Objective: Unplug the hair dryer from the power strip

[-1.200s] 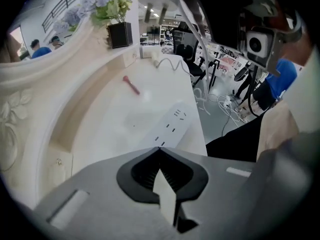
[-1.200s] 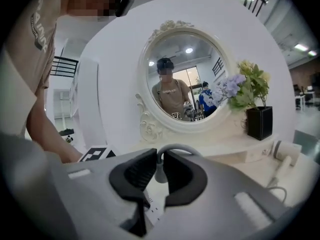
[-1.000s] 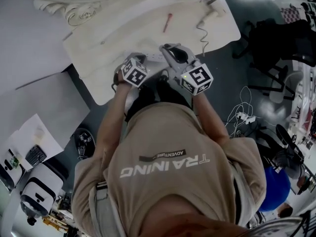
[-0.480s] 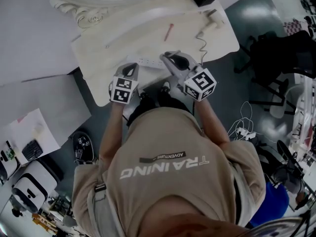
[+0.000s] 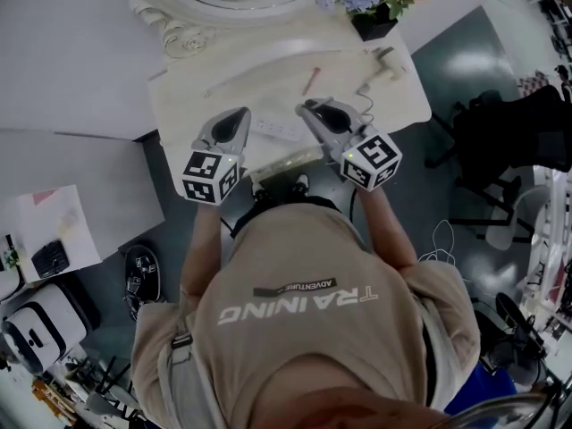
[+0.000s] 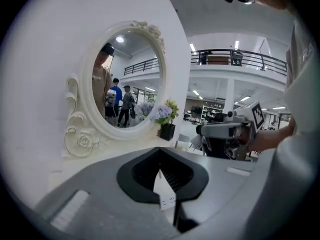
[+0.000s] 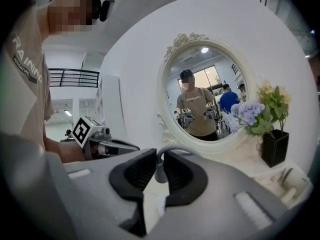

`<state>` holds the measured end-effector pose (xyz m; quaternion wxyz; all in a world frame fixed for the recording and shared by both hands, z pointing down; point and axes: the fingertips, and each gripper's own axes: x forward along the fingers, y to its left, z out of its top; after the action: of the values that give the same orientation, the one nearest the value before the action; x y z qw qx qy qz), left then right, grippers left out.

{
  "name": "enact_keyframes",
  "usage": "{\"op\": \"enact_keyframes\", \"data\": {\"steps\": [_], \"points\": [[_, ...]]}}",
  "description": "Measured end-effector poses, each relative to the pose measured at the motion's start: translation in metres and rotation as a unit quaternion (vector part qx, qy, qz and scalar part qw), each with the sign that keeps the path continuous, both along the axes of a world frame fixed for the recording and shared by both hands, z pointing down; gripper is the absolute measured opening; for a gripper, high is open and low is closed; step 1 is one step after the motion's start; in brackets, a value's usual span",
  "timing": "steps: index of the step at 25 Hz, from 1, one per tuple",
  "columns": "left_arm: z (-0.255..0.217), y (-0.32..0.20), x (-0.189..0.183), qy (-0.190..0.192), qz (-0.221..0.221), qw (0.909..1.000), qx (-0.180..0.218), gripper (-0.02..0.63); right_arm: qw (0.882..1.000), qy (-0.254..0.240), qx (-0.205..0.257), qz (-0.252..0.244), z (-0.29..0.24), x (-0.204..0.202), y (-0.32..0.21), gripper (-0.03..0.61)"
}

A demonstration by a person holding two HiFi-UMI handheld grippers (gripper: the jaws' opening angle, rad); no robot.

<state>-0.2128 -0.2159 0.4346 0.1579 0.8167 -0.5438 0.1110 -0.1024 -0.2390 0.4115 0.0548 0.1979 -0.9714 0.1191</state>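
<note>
The white power strip (image 5: 273, 129) lies on the cream dressing table (image 5: 192, 105) between my two grippers. The pale hair dryer (image 5: 386, 62) rests at the table's far right, and its coiled cord (image 5: 364, 89) runs towards my right gripper (image 5: 313, 108). In the right gripper view that gripper (image 7: 159, 170) is shut on the dryer's grey plug (image 7: 159, 174), and the cord loops up over the jaws. My left gripper (image 5: 238, 119) hovers at the strip's left end. Its tips (image 6: 160, 151) meet with nothing gripped. A slice of the strip (image 6: 167, 196) shows through the slit below them.
An oval white-framed mirror (image 6: 125, 79) stands at the back of the table. A black vase of flowers (image 5: 374, 7) is at its right, and a red pen (image 5: 309, 80) lies mid-table. Grey floor, a black chair (image 5: 509, 123) and loose cables lie to the right.
Both grippers have risen from the table, the left one more, and its marker cube has turned. The mirror and the flowers have come into the head view.
</note>
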Motion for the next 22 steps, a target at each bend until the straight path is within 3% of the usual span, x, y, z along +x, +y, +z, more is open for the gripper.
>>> {"op": "enact_keyframes", "data": {"steps": [4, 8, 13, 22], "points": [[-0.033, 0.002, -0.001, -0.03, -0.012, 0.9988, 0.036, 0.002, 1.0, -0.009, 0.009, -0.017, -0.016, 0.0, 0.003, 0.049], [-0.059, 0.01, -0.005, -0.028, -0.03, 0.9969, 0.067, 0.002, 0.999, -0.016, 0.028, -0.029, -0.039, -0.002, 0.008, 0.049], [-0.091, 0.028, -0.017, -0.066, -0.069, 0.9887, 0.115, 0.002, 0.996, -0.038, 0.067, -0.033, -0.08, -0.004, 0.013, 0.049], [-0.153, 0.043, -0.036, -0.059, -0.087, 0.9775, 0.183, 0.002, 0.993, -0.049, 0.103, -0.034, -0.123, -0.013, 0.012, 0.049]]}}
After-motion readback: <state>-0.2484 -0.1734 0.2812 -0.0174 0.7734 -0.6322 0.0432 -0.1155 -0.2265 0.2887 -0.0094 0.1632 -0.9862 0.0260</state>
